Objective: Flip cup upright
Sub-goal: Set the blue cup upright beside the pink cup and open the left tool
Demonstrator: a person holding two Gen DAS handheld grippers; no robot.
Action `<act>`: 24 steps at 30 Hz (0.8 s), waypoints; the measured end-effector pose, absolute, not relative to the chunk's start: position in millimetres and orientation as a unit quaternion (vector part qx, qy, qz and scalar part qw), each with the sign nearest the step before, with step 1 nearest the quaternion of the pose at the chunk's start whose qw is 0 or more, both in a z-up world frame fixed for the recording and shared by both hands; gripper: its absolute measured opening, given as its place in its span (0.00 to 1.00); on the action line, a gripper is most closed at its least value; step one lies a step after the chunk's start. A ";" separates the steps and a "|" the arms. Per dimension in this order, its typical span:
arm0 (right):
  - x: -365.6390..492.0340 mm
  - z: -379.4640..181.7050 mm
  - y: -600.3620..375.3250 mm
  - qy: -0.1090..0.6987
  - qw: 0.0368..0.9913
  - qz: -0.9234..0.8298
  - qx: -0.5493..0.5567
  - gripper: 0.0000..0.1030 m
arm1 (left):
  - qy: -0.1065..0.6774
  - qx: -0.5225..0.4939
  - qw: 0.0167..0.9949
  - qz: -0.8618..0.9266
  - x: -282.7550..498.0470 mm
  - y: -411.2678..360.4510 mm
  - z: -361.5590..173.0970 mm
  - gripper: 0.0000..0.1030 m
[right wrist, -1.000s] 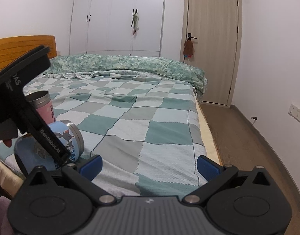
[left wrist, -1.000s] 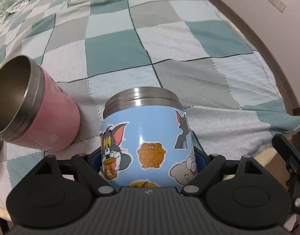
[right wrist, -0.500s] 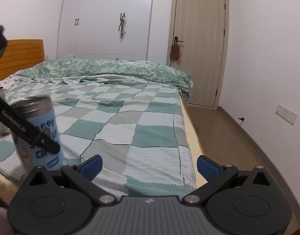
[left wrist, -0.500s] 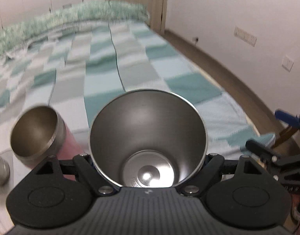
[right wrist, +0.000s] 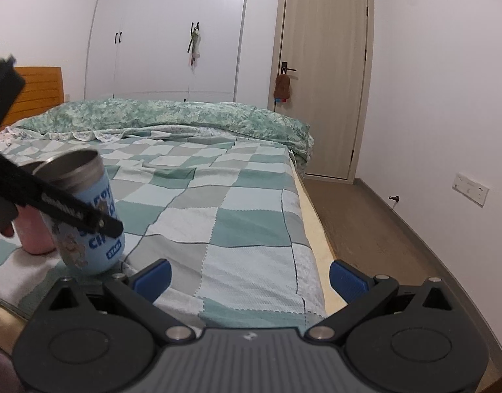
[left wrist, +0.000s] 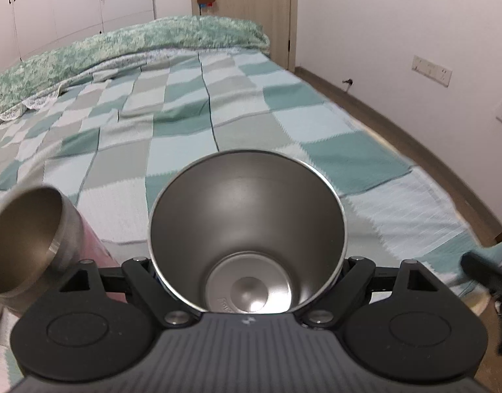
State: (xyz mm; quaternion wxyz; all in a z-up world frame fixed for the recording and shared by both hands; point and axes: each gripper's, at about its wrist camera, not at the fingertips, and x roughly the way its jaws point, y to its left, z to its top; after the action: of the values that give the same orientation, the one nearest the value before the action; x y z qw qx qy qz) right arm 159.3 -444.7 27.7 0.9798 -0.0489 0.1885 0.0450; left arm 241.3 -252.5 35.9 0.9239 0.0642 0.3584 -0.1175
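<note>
The left gripper [left wrist: 247,262] clamps the blue cartoon-printed steel cup [left wrist: 247,239], whose open mouth faces its camera. The right wrist view shows the printed side instead (base low, near the checked green bedspread [right wrist: 237,209]), with a pink steel cup [right wrist: 34,232] just behind. The right gripper [right wrist: 249,273] stands open, empty.

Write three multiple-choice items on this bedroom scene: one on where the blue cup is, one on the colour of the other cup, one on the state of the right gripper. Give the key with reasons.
1. Where is the blue cup?
A. On the floor
B. Between the left gripper fingers, over the bed
C. On the wardrobe

2. What colour is the cup beside it?
A. Pink
B. Green
C. Black

3. What is the right gripper doing?
A. Clamping the blue cup
B. Clamping a pillow
C. Open, holding nothing

Key: B, the fingers flank its body in both views; A, the pink cup has a pink wall under a steel rim; C, its blue pads stand wide apart around bare blanket.
</note>
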 end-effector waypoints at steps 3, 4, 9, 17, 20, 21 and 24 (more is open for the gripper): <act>161.1 25.2 -444.9 0.191 0.979 0.042 -0.050 1.00 | 0.341 0.073 0.930 -0.118 238.1 -255.2 34.9 0.83; 161.2 25.1 -444.7 0.192 0.979 0.041 -0.050 1.00 | 0.341 0.071 0.930 -0.118 238.8 -255.1 36.1 0.84; 152.8 29.3 -444.2 0.185 0.981 0.035 -0.047 1.00 | 0.308 0.062 0.940 -0.134 222.5 -249.3 52.9 1.00; 117.5 44.4 -418.3 0.159 0.985 0.046 -0.042 1.00 | 0.238 0.044 0.958 -0.155 161.8 -210.2 87.6 1.00; 99.2 50.0 -398.6 0.147 0.987 0.056 -0.039 1.00 | 0.197 0.041 0.967 -0.157 132.0 -186.5 99.3 1.00; 92.8 51.4 -390.4 0.143 0.987 0.060 -0.036 1.00 | 0.185 0.043 0.969 -0.157 123.2 -178.5 101.9 1.00; 79.5 52.6 -367.4 0.132 0.988 0.071 -0.027 1.00 | 0.157 0.049 0.974 -0.157 98.1 -152.3 103.7 1.00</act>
State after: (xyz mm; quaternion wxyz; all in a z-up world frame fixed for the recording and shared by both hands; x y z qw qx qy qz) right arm 79.5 -367.4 52.6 0.9883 -0.0268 0.1322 0.0706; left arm 98.1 -152.3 103.7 0.9740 0.0485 0.1565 -0.1565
